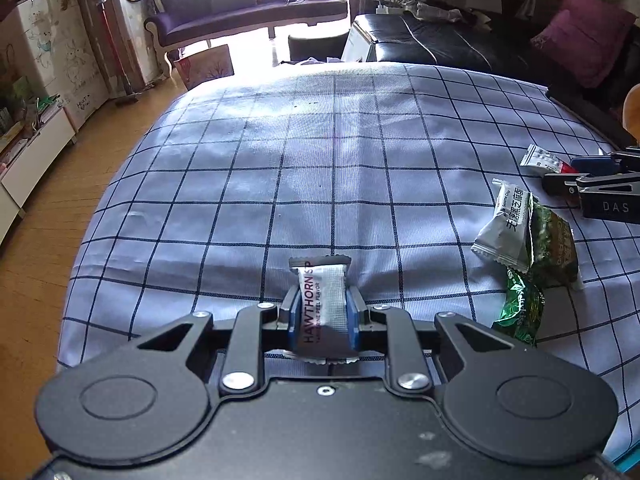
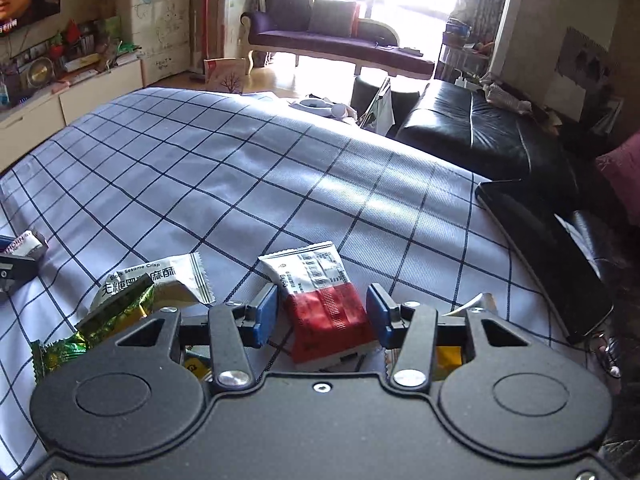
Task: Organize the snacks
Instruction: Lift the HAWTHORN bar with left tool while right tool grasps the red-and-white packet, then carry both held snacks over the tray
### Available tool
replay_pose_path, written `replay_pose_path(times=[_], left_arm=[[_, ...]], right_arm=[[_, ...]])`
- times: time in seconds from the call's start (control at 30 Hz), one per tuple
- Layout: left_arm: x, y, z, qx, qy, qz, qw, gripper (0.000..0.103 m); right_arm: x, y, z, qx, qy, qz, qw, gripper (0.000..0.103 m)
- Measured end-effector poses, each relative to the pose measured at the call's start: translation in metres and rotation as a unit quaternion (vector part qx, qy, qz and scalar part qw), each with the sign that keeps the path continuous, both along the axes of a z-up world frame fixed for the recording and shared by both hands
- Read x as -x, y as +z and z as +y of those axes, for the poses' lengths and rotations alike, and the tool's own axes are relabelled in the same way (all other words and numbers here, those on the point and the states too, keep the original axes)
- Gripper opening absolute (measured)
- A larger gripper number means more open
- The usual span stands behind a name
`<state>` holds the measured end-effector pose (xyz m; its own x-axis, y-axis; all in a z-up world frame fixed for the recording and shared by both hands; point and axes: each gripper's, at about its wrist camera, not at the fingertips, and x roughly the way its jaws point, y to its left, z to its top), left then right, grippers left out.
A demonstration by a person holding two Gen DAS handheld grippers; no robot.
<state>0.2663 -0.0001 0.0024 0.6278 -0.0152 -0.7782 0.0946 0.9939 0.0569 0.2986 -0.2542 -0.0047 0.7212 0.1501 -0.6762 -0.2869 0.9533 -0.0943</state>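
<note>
My left gripper (image 1: 322,306) is shut on a white hawthorn snack packet (image 1: 322,300) and holds it over the checked tablecloth (image 1: 280,168). To its right lie a white black-sesame-crisp packet (image 1: 506,226) and green packets (image 1: 554,246). My right gripper (image 2: 322,312) is open, its blue pads on either side of a red-and-white packet (image 2: 320,300) that lies on the cloth; they do not touch it. The sesame crisp packet (image 2: 160,284) and green packets (image 2: 116,314) lie left of it. The right gripper also shows in the left wrist view (image 1: 576,182).
A dark tablet-like slab (image 2: 548,256) lies at the table's right edge. A black leather sofa (image 2: 480,136) stands beyond the table, a purple chaise (image 1: 248,16) farther back. Yellow packets (image 2: 448,358) lie under the right gripper. Wooden floor is to the left.
</note>
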Motion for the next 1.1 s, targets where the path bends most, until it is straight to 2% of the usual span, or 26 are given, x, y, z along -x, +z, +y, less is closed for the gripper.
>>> replay_pose_path(times=[0.07, 0.1, 0.17, 0.33, 0.5, 0.87, 1.1], left_arm=[[0.000, 0.001, -0.001, -0.004, -0.002, 0.001, 1.0000, 0.022], [0.000, 0.001, -0.001, -0.004, -0.003, 0.002, 1.0000, 0.022], [0.001, 0.003, -0.001, -0.004, -0.003, 0.006, 1.0000, 0.022], [0.010, 0.009, -0.004, -0.017, 0.003, 0.012, 0.9998, 0.020], [0.028, 0.022, -0.009, -0.033, 0.011, 0.002, 0.9994, 0.020], [0.106, 0.059, -0.026, -0.046, 0.002, -0.021, 0.9987, 0.020], [0.153, 0.063, -0.032, -0.025, -0.015, -0.013, 0.9995, 0.020]], right_arm=[[0.002, 0.000, -0.004, -0.016, -0.005, 0.003, 1.000, 0.053], [0.004, 0.000, -0.006, -0.025, -0.009, 0.007, 1.000, 0.047], [0.014, 0.001, -0.008, -0.034, -0.015, 0.012, 0.999, 0.047], [0.042, 0.003, -0.004, -0.015, -0.029, 0.020, 0.999, 0.045], [0.071, 0.009, -0.010, -0.045, -0.062, 0.035, 0.996, 0.045], [0.154, 0.049, -0.026, -0.127, -0.128, -0.008, 0.984, 0.045], [0.207, 0.069, -0.025, -0.163, -0.142, -0.025, 0.976, 0.045]])
